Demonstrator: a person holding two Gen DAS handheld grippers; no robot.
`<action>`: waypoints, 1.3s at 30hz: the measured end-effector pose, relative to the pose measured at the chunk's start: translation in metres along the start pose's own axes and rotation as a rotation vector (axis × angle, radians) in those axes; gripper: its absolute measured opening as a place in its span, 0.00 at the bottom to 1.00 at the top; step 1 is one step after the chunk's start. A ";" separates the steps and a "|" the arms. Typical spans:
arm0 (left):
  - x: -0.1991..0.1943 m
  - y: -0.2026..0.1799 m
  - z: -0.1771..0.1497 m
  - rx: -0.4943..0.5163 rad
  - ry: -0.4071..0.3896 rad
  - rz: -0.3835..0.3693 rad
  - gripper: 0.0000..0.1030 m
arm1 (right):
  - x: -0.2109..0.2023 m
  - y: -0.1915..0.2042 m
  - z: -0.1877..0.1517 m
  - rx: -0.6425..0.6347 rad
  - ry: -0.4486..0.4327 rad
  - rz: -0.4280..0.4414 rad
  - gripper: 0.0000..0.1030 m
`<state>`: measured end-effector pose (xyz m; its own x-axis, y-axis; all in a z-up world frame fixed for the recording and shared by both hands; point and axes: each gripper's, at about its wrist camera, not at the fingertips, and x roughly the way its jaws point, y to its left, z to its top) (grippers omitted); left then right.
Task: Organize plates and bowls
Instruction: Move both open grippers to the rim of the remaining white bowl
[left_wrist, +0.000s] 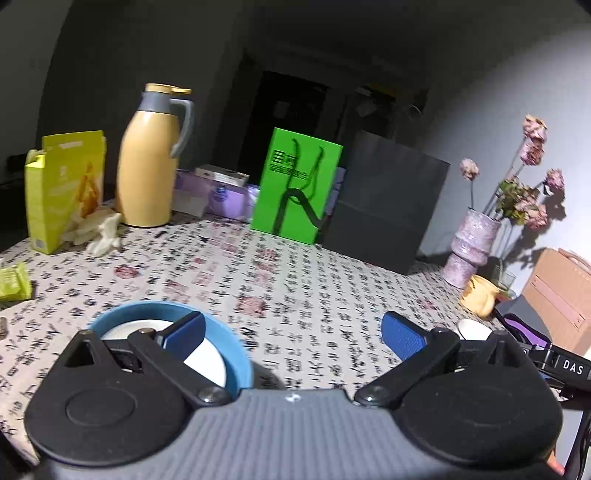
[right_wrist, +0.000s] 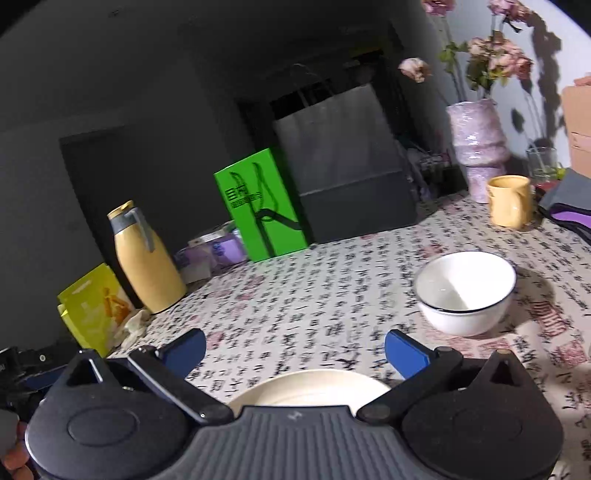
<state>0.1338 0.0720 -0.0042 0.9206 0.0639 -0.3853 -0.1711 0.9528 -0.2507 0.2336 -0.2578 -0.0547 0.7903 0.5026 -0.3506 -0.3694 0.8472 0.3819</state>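
Note:
In the left wrist view my left gripper (left_wrist: 293, 334) is open above the patterned tablecloth (left_wrist: 295, 280). A blue-rimmed bowl (left_wrist: 236, 354) with a white inside sits low at the left, partly hidden behind the left finger (left_wrist: 184, 332). In the right wrist view my right gripper (right_wrist: 295, 350) is open too, nothing between its blue pads. A cream plate (right_wrist: 310, 387) lies just under and in front of it, half hidden by the gripper body. White bowls with dark rims (right_wrist: 465, 291), one nested in the other, stand to the right and further off.
At the back of the table stand a yellow thermos jug (left_wrist: 147, 162), a yellow carton (left_wrist: 62, 188), a green box (left_wrist: 295, 184), a dark paper bag (left_wrist: 384, 199) and a vase of dried flowers (left_wrist: 469, 243). A yellow mug (right_wrist: 511, 199) sits at the right.

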 end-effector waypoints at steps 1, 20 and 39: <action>0.003 -0.005 0.000 0.006 0.003 -0.008 1.00 | -0.002 -0.005 0.000 0.004 -0.002 -0.006 1.00; 0.064 -0.108 0.006 0.077 0.103 -0.167 1.00 | -0.013 -0.083 0.032 0.012 -0.039 -0.091 1.00; 0.159 -0.198 0.022 0.093 0.298 -0.175 1.00 | 0.029 -0.135 0.093 0.053 0.062 -0.175 1.00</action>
<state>0.3212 -0.1000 0.0034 0.7876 -0.1790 -0.5896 0.0253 0.9655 -0.2593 0.3516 -0.3733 -0.0368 0.8081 0.3597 -0.4665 -0.2016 0.9130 0.3547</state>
